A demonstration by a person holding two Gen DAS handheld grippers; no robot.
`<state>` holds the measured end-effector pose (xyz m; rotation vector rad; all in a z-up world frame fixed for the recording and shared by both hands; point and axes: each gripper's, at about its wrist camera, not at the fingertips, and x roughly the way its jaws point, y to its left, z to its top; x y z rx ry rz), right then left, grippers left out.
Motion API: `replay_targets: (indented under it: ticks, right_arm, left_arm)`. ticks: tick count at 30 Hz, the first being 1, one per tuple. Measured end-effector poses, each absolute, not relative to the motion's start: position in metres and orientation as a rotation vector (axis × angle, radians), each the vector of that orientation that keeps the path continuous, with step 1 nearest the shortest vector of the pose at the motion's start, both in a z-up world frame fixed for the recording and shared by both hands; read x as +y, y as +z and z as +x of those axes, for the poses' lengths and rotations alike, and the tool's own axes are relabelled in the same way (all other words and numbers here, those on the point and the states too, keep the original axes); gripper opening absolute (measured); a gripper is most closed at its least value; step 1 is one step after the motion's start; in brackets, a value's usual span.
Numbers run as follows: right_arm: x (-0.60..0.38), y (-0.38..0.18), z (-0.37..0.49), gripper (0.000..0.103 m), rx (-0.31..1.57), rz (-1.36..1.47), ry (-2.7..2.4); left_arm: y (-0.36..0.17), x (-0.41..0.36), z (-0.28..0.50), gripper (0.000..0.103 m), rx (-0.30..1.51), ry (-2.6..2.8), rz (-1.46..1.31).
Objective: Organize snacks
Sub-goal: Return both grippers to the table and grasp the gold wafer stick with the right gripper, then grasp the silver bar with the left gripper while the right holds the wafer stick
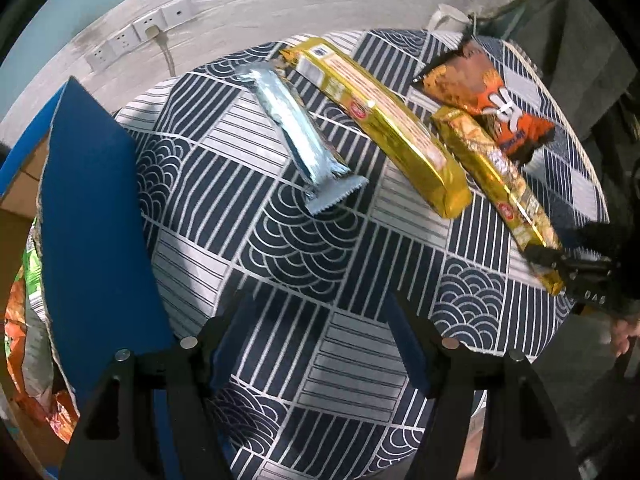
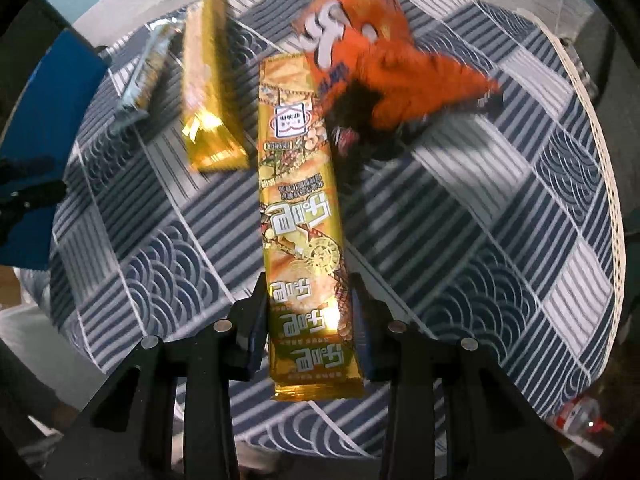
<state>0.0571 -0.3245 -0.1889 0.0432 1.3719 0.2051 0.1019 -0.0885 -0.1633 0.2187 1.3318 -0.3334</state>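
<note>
Four snacks lie on a round table with a navy-and-white patterned cloth. A silver wrapped bar, a gold biscuit box, a long gold patterned packet and an orange snack bag lie side by side. My right gripper is shut on the near end of the long gold packet; it also shows at the right of the left wrist view. The orange bag overlaps the packet's far end. My left gripper is open and empty above the cloth.
A blue cardboard box stands at the table's left edge with its flap up; several snack bags sit inside. Wall sockets are on the wall behind. A white cup is at the table's far edge.
</note>
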Motion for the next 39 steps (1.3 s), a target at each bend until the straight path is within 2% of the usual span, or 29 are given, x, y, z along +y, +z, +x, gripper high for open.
replay_targets:
  ticks: [3, 5, 7, 11, 22, 25, 35, 39]
  right_arm:
    - [-0.328, -0.187, 0.059, 0.04, 1.366, 0.059, 0.217]
    - [-0.33, -0.185, 0.061, 0.04, 1.349, 0.061, 0.211]
    - [-0.331, -0.183, 0.068, 0.04, 1.331, 0.07, 0.215]
    - [-0.332, -0.178, 0.089, 0.042, 1.293, 0.099, 0.224]
    - [-0.303, -0.186, 0.117, 0.042, 1.287, 0.046, 0.232]
    - [-0.296, -0.189, 0.121, 0.042, 1.292, 0.031, 0.227]
    - [-0.282, -0.198, 0.127, 0.042, 1.32, 0.007, 0.227]
    - [-0.285, -0.206, 0.126, 0.042, 1.344, 0.022, 0.221]
  left_arm:
    - [-0.163, -0.095, 0.1, 0.07, 1.328, -0.34, 0.241]
    - [-0.163, -0.096, 0.1, 0.071, 1.324, -0.342, 0.242]
    - [-0.163, -0.097, 0.102, 0.076, 1.319, -0.339, 0.24]
    - [-0.165, -0.098, 0.11, 0.077, 1.31, -0.327, 0.224]
    - [-0.18, -0.088, 0.155, 0.077, 1.36, -0.274, 0.049]
    - [-0.183, -0.089, 0.17, 0.081, 1.357, -0.258, 0.002]
    - [-0.201, -0.099, 0.214, 0.081, 1.355, -0.184, -0.03]
    - [-0.202, -0.106, 0.223, 0.084, 1.338, -0.184, -0.008]
